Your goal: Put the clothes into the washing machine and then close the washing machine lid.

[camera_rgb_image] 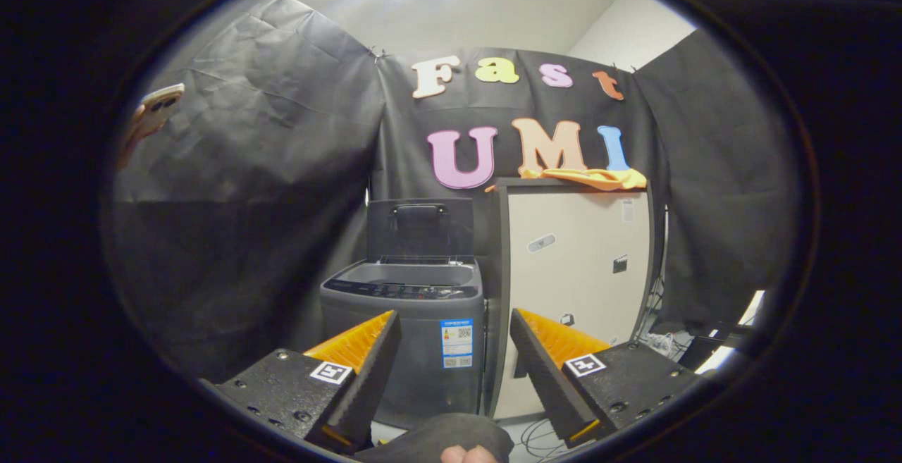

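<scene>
On top of the pale cabinet (574,266), at the far right of the booth, lies the orange cloth (599,178), bunched along the front edge and drooping a little over it. Just left of the cabinet, touching or nearly so, stands the washer (405,336), lower than the cabinet, with its lid (421,227) raised upright at the back and the tub mouth open. A phone (151,118) shows high on the far left, against the black wall.

Near the camera the gripper (454,350) hangs with its fingers spread wide and nothing between them; the washer's front shows through the gap, well beyond the tips. A sleeve and fingertip (465,454) sit just beneath the gripper.

By my reading the task has not really started: the cloth is untouched, so the step in hand is the approach to fetch it. The next move calls for lifting the gripper up and to the right, to cabinet-top height, and bringing the open fingers onto the cloth's raised folds before pinching. Since the cloth is limp, a grip on a thick bunch should carry it whole to the tub; the lid comes after.
</scene>
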Demonstrator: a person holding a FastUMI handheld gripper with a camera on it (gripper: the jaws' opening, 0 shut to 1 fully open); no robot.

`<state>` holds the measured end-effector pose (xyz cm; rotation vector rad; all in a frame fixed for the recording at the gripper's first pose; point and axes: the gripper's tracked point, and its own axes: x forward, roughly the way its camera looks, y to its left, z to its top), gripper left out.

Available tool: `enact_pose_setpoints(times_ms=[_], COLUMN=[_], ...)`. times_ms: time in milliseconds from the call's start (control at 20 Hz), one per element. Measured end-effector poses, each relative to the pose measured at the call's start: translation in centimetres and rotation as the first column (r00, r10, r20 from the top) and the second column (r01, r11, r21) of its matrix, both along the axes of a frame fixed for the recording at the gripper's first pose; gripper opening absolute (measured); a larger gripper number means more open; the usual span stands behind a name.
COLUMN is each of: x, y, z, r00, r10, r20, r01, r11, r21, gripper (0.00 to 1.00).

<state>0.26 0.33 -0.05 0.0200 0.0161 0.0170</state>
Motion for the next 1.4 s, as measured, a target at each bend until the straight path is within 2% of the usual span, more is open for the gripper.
enact_pose_setpoints(times_ms=[250,600,1100,1400], x=[0.5,3.2,10.1,15.4], y=[-1.3,-4.7,-9.4,-14.4], z=[2.4,5.6,10.4,13.6], r00=[1.000,0.998,0.996,0.984], r10=[-0.017,-0.051,-0.092,-0.175], r20=[0.025,0.034,0.012,-0.018], r01=[0.016,0.051,0.092,0.175], r11=[0.999,0.998,0.996,0.984], r21=[0.048,-0.023,0.001,-0.020], gripper=[0.94,0.94,0.94,0.94])
